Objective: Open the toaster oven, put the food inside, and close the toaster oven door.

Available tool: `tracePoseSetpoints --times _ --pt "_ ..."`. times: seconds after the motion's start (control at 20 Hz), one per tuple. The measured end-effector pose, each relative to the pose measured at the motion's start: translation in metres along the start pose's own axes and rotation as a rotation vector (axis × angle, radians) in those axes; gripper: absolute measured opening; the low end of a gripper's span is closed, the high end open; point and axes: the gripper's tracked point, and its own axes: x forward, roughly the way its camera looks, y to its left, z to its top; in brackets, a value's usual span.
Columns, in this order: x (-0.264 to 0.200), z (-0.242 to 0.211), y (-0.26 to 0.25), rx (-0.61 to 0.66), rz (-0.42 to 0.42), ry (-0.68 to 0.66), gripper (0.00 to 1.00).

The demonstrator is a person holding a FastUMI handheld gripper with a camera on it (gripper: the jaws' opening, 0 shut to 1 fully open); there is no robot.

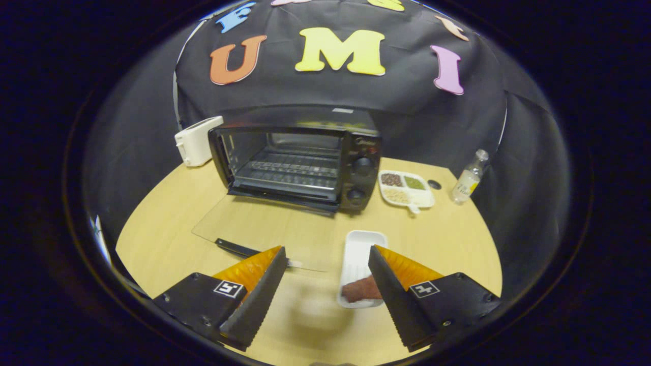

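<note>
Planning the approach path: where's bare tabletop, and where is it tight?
Gripper open. Free: table left of the lowered glass door, and between the white tray and bottle. Crowded: divided dish tight beside the toaster oven.

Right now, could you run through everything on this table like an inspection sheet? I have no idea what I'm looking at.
Surface: round wooden table, bare between the things.
Job's things: oven at the back, its glass door folded down flat on the table, rack inside bare. Food, a brown piece, lies in a white tray beside one claw finger.
Clutter: white toaster beside the oven; divided dish of grains; clear bottle; small dark disc.
Claw: open, holding nothing, short of the door.
Cables: nothing seen.
Surroundings: black cloth wall behind the table.
</note>
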Motion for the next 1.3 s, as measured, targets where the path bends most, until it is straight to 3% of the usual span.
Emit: tracePoseSetpoints --times 0.25,0.4,0.5,0.85,0.95,1.15,1.3 --pt "-0.004 -0.019 -0.094 -0.001 -0.040 0.060 1.00" --pt "0.007 -0.041 -0.113 0.054 0.054 0.136 1.00" --pt "0.018 -0.052 -0.108 0.090 0.165 0.191 0.99" --pt "0.038 -0.076 -0.068 0.287 0.530 0.395 0.76" --pt "0.041 -0.079 -0.065 0.378 0.578 0.449 0.64" --pt "0.037 -0.075 -0.057 0.557 0.667 0.520 0.29" --pt "0.036 -0.076 -0.059 0.568 0.680 0.534 0.20"
